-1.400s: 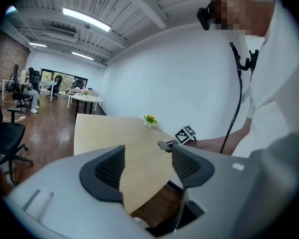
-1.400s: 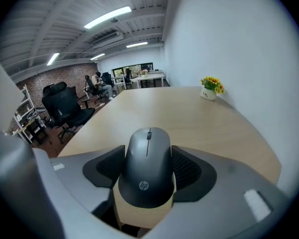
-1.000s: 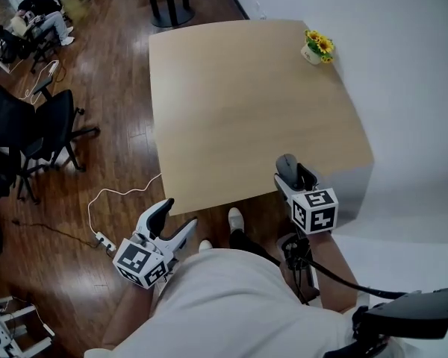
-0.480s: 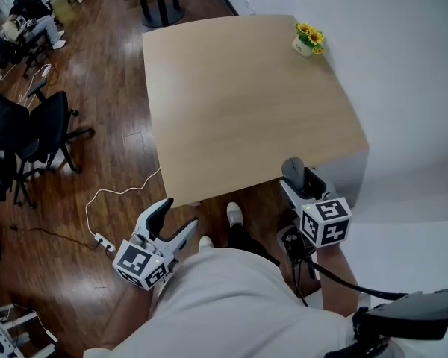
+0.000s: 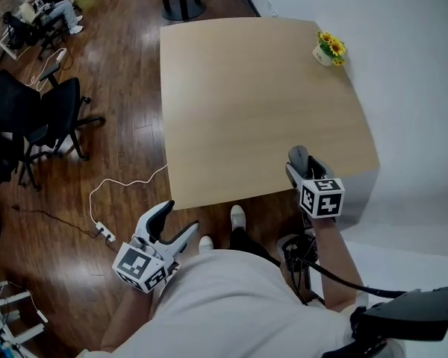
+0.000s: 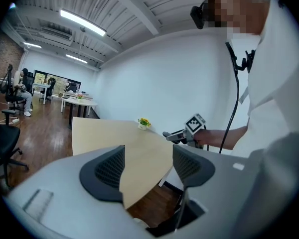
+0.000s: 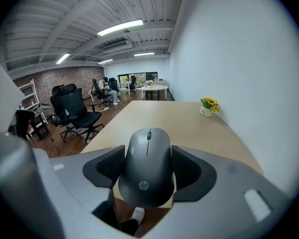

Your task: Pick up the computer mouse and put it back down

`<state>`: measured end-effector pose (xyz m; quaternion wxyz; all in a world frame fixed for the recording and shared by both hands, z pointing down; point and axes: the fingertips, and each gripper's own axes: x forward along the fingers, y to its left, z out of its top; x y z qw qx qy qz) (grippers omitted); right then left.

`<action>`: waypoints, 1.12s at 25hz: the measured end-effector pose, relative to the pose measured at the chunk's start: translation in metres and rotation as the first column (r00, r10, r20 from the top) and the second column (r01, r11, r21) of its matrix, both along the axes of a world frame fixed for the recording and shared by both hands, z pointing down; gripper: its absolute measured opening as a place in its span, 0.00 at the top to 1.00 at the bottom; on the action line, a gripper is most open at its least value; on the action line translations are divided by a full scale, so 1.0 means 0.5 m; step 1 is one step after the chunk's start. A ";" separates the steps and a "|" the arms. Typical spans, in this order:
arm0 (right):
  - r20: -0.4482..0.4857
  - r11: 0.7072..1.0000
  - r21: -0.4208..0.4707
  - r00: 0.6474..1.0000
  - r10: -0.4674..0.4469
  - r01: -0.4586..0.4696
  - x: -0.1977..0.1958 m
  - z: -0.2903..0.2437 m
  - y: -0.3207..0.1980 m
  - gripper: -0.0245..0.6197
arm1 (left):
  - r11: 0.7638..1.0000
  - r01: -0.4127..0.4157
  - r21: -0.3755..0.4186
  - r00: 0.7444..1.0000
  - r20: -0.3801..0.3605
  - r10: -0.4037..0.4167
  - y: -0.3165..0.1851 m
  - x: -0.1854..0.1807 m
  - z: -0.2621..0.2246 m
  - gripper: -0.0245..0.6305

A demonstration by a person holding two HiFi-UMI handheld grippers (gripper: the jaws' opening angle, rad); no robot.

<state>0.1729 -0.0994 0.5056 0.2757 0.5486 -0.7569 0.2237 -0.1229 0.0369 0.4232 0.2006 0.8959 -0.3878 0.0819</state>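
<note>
Holding the computer mouse [image 7: 147, 166] clamped between both jaws of the right gripper [image 5: 302, 164], nose aimed across the table [image 5: 239, 103], and moved forward from just off the near edge half a second ago to above the near right strip of the top, apparently clear of the surface. Indicates, on judgement, the put-down stage in hand, with lowering and release outstanding. Leaves the left gripper [image 5: 178, 216] unchanged off the near left corner, over the floor [image 5: 119, 148], jaws apart and empty.

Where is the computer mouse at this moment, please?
The computer mouse is clamped in the right gripper, at the near right edge of the table in the head view.
</note>
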 end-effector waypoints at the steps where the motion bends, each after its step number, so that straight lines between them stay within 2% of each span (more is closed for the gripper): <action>1: -0.005 1.000 -0.016 1.000 0.004 -0.004 0.005 0.032 -0.025 0.50 | 1.000 0.016 -0.006 1.000 0.004 -0.016 -0.002 -0.004 -0.002 0.52; 7: -0.021 0.993 -0.117 1.000 0.019 -0.021 0.032 0.257 -0.182 0.50 | 0.991 0.127 -0.053 0.991 0.040 -0.125 -0.034 -0.015 -0.001 0.52; 12: -0.058 0.982 -0.188 0.998 0.023 -0.033 0.050 0.407 -0.247 0.50 | 0.975 0.205 -0.085 0.977 0.069 -0.199 -0.055 -0.021 0.001 0.52; 19: -0.059 0.977 -0.211 0.998 0.023 -0.035 0.035 0.462 -0.262 0.50 | 0.960 0.261 -0.107 0.964 0.087 -0.252 -0.086 -0.029 0.017 0.52; 28: -0.048 0.983 -0.184 0.999 -0.019 0.010 0.029 0.444 -0.267 0.47 | 0.968 0.234 -0.089 0.971 0.077 -0.227 -0.112 -0.019 0.014 0.52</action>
